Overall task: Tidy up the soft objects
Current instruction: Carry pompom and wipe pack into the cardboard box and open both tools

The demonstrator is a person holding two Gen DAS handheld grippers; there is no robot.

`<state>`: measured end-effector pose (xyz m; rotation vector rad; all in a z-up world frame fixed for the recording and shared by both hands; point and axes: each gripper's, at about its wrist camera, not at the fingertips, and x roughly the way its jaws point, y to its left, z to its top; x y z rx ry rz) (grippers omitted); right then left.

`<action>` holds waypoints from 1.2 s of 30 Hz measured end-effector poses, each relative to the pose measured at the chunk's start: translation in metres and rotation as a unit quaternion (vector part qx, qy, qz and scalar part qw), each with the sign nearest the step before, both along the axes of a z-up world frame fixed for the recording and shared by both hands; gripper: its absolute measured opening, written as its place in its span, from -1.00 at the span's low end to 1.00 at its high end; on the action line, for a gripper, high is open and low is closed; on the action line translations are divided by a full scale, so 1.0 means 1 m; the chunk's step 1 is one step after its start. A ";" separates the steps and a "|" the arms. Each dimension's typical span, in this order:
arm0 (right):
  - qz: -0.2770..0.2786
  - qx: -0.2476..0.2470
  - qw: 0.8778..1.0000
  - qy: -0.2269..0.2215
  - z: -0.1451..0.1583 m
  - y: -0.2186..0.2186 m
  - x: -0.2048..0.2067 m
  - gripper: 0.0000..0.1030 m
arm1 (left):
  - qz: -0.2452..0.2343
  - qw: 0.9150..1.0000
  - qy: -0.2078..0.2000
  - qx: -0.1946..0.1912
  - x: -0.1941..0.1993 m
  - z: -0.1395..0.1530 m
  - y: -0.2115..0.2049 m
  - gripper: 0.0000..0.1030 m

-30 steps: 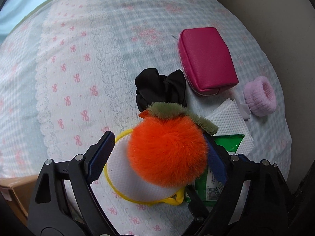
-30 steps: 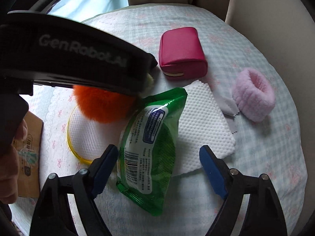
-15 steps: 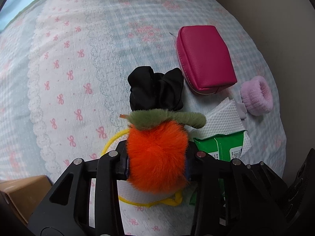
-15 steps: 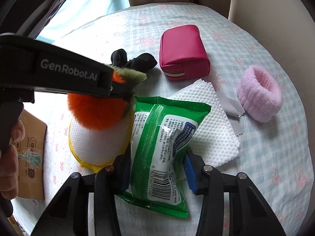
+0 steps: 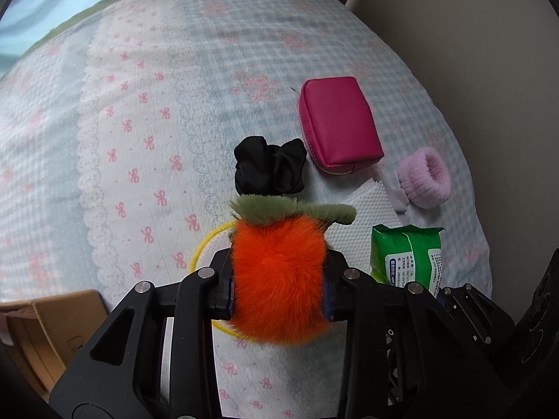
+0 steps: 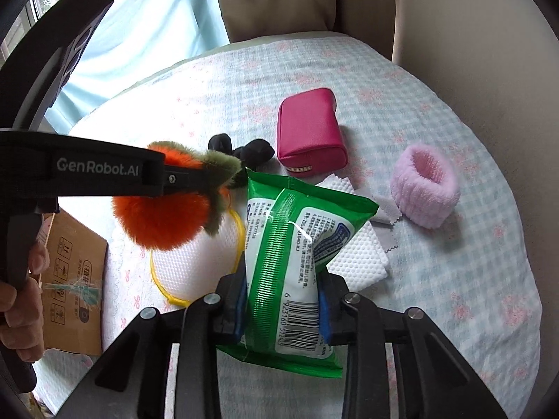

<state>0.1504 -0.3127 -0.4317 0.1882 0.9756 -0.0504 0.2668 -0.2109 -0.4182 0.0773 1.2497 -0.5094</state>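
Observation:
A fluffy orange plush fruit (image 5: 279, 272) with a green furry top hangs above the bedspread, squeezed between the pads of my left gripper (image 5: 277, 296), whose jaws are still closing. The right wrist view shows the same plush fruit (image 6: 164, 216) clear of the yellow-rimmed white mesh pad (image 6: 188, 265) below it. My right gripper (image 6: 283, 303) is closing on a green pack of wet wipes (image 6: 290, 244). The pack is pinched at its lower half and lifted off the white cloth (image 6: 356, 255).
On the checked bedspread (image 5: 139, 104) lie a magenta zip pouch (image 5: 339, 125), a black scrunchie (image 5: 269, 167) and a lilac fluffy wristband (image 5: 424, 178). A cardboard box (image 6: 77, 269) sits at the left edge beside a hand (image 6: 21, 307). Beige cushions (image 6: 454, 35) rise behind.
Both grippers went from wide open to clamped, the left on the orange plush fruit, the right on the wipes pack. Both have risen, lifting their loads off the bed.

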 end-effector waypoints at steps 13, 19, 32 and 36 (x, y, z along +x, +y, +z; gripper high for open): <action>0.028 -0.037 0.997 -0.066 0.137 0.000 -0.025 -0.45 | 0.062 0.995 -0.061 -0.057 -0.049 0.142 0.047 -0.42; 0.074 -0.038 0.992 -0.095 0.201 0.030 -0.022 -0.45 | 0.113 0.987 -0.090 -0.070 -0.066 0.201 0.101 -0.42; 0.155 0.028 0.985 -0.066 0.252 0.180 -0.011 -0.45 | 0.166 0.977 -0.120 -0.066 -0.091 0.245 0.279 -0.42; 0.138 0.050 0.989 -0.024 0.242 0.226 -0.007 -0.45 | 0.150 0.981 -0.109 -0.055 -0.095 0.235 0.328 -0.42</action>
